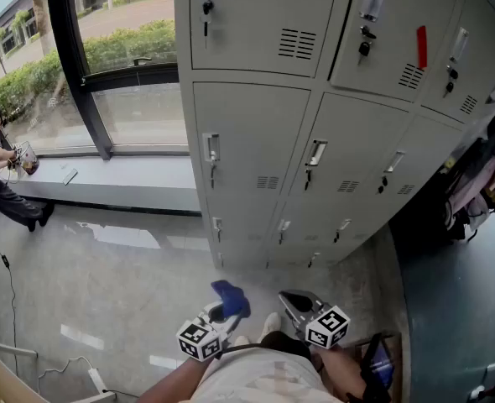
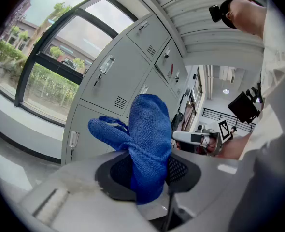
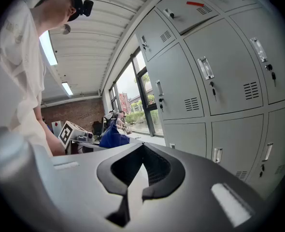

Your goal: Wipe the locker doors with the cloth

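Note:
A blue cloth (image 2: 147, 149) is pinched in my left gripper (image 1: 224, 311), which is shut on it; the cloth (image 1: 229, 297) sticks up past the jaws, low in the head view near the person's body. My right gripper (image 1: 296, 303) sits beside it to the right, shut and holding nothing. Both are held low, well short of the grey locker doors (image 1: 256, 141), which rise ahead in rows with handles, locks and vents. The lockers (image 3: 220, 76) fill the right side of the right gripper view, and the cloth (image 3: 112, 137) shows at its left.
A large window (image 1: 122, 49) and a low sill (image 1: 105, 183) lie left of the lockers. Another person (image 1: 0, 183) sits at the far left. Clothes (image 1: 482, 183) hang at the right edge. Cables (image 1: 71, 368) trail on the floor at lower left. One upper door carries a red tag (image 1: 421, 46).

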